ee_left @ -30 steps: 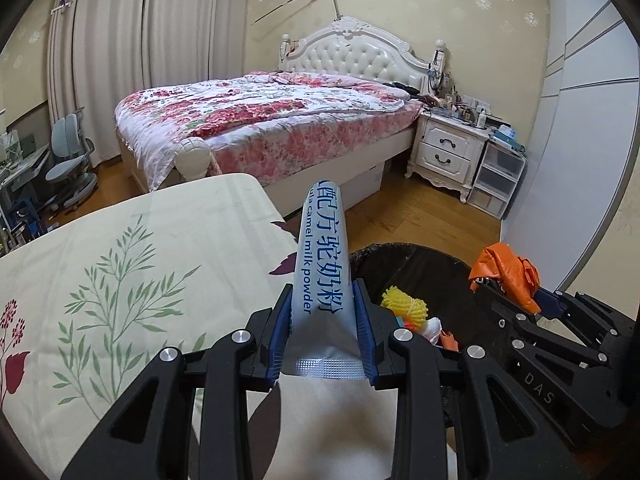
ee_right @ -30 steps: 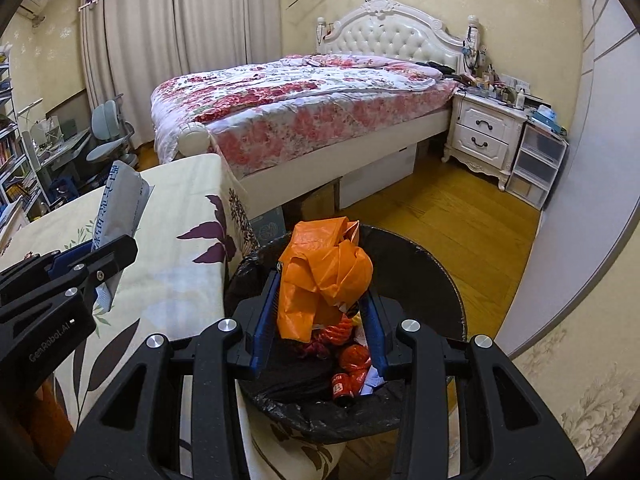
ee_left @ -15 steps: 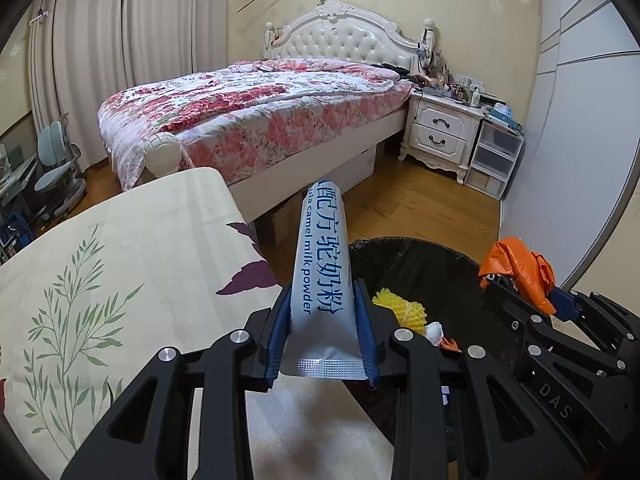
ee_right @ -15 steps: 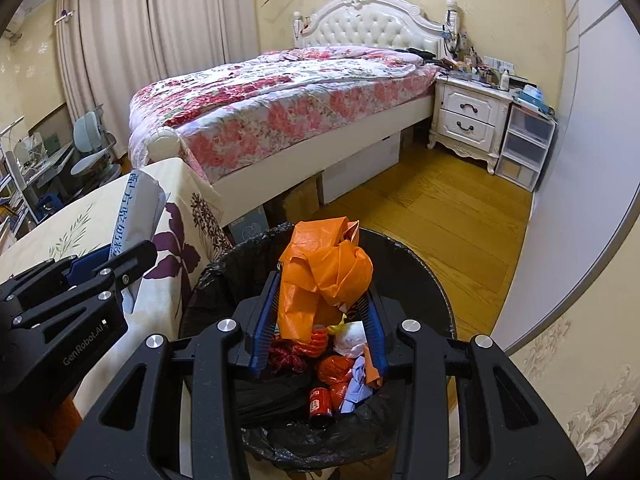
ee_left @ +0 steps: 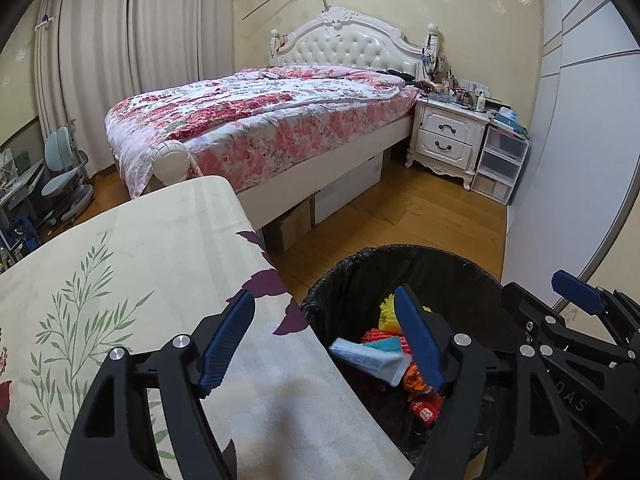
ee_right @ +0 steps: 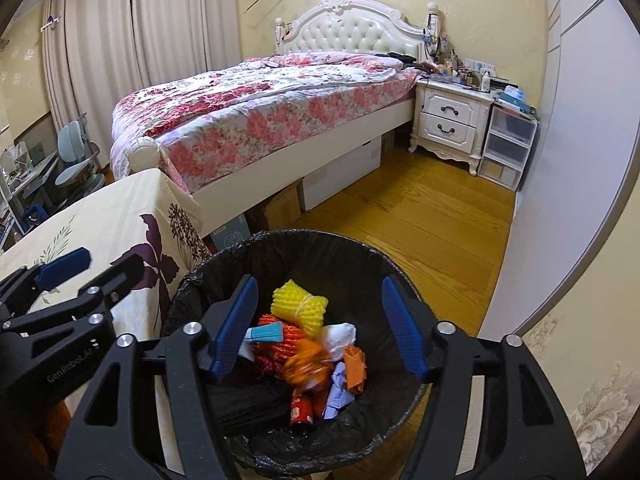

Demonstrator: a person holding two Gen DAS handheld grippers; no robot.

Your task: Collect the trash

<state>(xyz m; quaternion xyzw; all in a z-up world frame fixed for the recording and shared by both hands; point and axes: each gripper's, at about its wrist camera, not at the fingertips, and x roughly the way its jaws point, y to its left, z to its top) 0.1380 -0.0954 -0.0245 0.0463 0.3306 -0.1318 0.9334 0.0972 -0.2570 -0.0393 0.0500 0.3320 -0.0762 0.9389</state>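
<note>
Because both the left gripper [ee_left: 324, 338] and the right gripper [ee_right: 320, 326] have just opened and hold nothing, with the packet [ee_left: 370, 361] and orange bag [ee_right: 310, 364] in the bin [ee_right: 340, 256] below them, lowering either gripper could snag the black liner.

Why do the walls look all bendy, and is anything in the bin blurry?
Left wrist view: the fisheye lens bows the grey wall panel and darkens the corners; the milk powder sachet in the trash bin looks sharp. Right wrist view: same curving at the edges, and the orange bag is smeared with motion blur, while the yellow foam net stays crisp.
</note>
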